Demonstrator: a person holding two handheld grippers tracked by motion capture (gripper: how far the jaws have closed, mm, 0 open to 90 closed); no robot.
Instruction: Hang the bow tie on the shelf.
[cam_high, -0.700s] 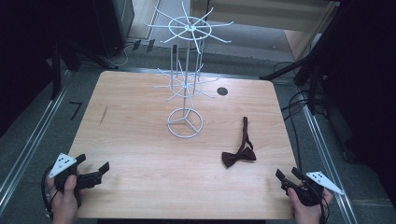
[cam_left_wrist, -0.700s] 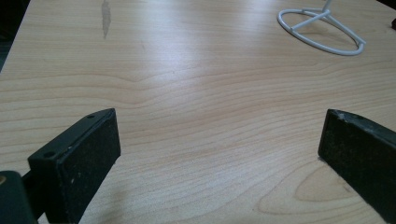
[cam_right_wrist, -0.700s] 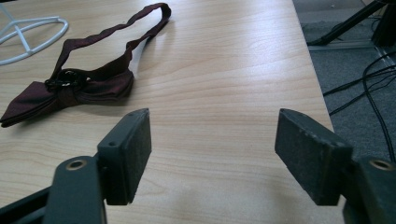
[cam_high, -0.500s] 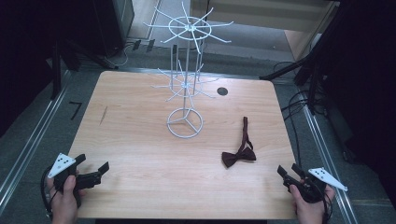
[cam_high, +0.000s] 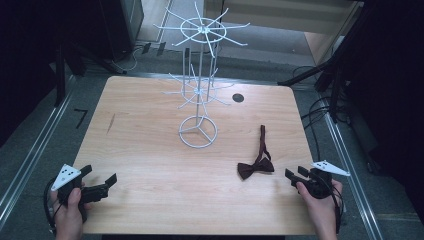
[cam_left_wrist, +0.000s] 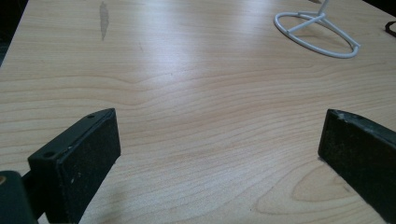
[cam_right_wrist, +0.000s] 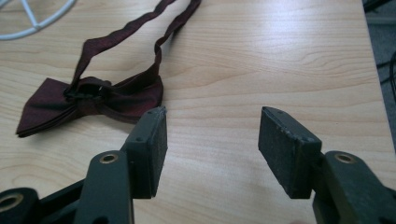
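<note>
A dark red bow tie lies flat on the wooden table, right of centre, with its strap running away toward the back. In the right gripper view the bow tie sits just left of and beyond the left jaw. My right gripper is open and empty, low over the table, a short way right of the bow. My left gripper rests open and empty near the front left corner, with bare wood between its jaws.
A white wire display stand with spoked arms rises from a ring base at the table's middle back; its base appears in both gripper views. A dark round hole is behind it. Cables lie on the floor at right.
My right gripper has moved a little forward and left, nearer the bow tie. The left gripper has barely moved.
</note>
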